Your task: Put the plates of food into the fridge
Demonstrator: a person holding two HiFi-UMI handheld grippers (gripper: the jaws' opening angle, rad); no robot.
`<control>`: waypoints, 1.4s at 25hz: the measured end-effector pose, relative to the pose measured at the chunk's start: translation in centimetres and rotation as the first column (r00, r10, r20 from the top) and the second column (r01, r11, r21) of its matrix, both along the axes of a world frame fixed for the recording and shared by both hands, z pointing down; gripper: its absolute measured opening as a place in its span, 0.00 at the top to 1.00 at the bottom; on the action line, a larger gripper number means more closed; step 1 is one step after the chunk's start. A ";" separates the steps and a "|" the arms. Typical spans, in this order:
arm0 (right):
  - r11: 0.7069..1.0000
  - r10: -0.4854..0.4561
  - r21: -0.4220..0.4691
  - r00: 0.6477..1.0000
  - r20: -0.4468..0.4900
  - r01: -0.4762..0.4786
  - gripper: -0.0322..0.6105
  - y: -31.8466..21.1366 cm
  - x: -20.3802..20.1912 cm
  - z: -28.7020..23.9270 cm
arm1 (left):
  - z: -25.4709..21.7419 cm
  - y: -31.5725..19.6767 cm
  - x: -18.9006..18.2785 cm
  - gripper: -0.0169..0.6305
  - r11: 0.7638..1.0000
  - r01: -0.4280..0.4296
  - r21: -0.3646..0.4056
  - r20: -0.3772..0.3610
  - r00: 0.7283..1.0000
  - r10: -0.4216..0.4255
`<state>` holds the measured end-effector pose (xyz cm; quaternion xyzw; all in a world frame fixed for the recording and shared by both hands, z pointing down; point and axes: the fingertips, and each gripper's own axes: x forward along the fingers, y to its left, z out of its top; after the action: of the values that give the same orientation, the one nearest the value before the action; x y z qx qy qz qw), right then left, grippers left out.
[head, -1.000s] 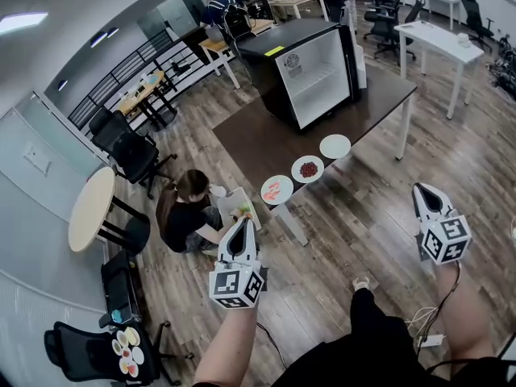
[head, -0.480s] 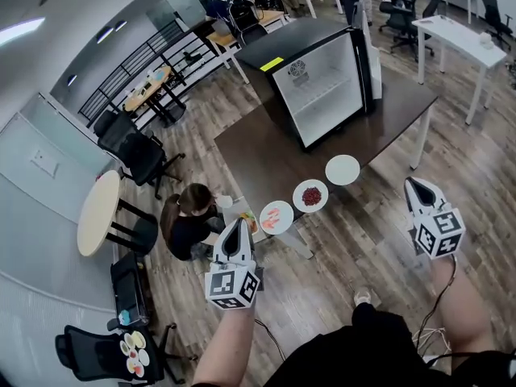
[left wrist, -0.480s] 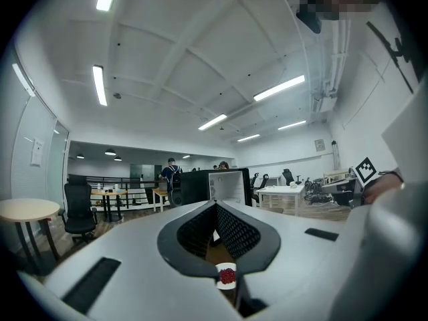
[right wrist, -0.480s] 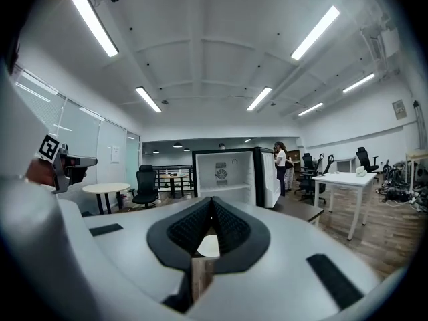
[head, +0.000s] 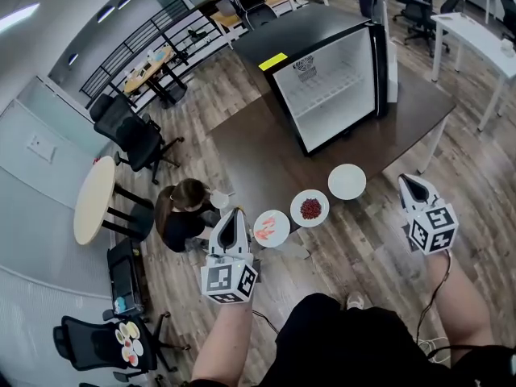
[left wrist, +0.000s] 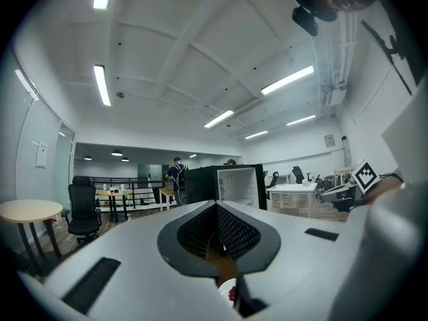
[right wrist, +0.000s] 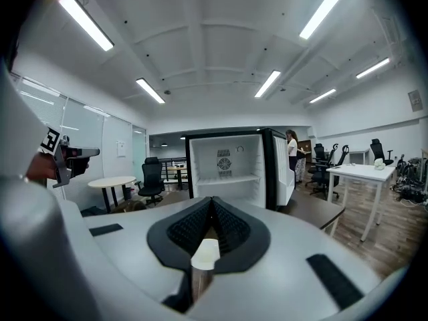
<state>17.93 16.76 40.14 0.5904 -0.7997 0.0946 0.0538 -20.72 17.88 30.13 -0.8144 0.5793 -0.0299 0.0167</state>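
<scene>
Three plates stand in a row along the near edge of the dark table [head: 258, 156]: one with pink food [head: 272, 228], one with red food [head: 310, 208], and a white plate [head: 347, 181]. Behind them the black fridge [head: 326, 83] stands open, its white shelves bare. My left gripper [head: 232, 214] hovers shut just left of the pink-food plate. My right gripper [head: 405, 181] hangs shut to the right of the white plate, off the table. Neither holds anything. The fridge [right wrist: 231, 169] shows straight ahead in the right gripper view.
A person [head: 181, 214] crouches on the floor by the table's left corner, close to my left gripper. A round beige table [head: 93, 200] and black office chairs [head: 133, 135] stand further left. White desks [head: 476, 35] are at the right. The fridge door [head: 389, 47] swings open rightward.
The table, plates and fridge have come closer and lower in the head view. Both grippers have drawn up to the table's near edge and stay shut.
</scene>
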 end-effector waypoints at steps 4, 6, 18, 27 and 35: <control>1.000 -0.010 -0.025 1.000 0.004 0.010 0.94 -3.0 -0.6 1.0 | 0.1 -3.0 0.0 0.97 1.000 0.007 0.002 0.003 1.000 -0.007; 0.999 -0.007 -0.034 1.000 0.010 0.008 0.94 -4.3 -0.8 1.3 | 0.1 -4.8 0.1 0.97 1.000 0.001 0.005 0.008 1.000 -0.001; 0.984 0.065 -0.171 0.997 0.041 -0.057 0.94 -10.2 -1.0 7.8 | 3.4 -16.7 2.6 0.97 0.996 -0.092 0.002 -0.019 0.996 0.092; 0.946 0.104 -0.312 0.994 0.033 -0.089 0.94 -12.1 -2.1 14.6 | 7.9 -22.1 5.0 0.97 0.982 -0.173 -0.074 -0.002 0.985 0.173; 0.900 0.153 -0.427 0.980 0.126 -0.085 0.78 -12.8 -3.0 21.0 | 11.7 -24.8 6.5 0.97 0.968 -0.210 -0.137 0.008 0.977 0.213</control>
<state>14.96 4.01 61.13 0.6037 -0.7247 0.3135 0.1105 -14.17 -6.91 41.79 -0.8703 0.4858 -0.0763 -0.0289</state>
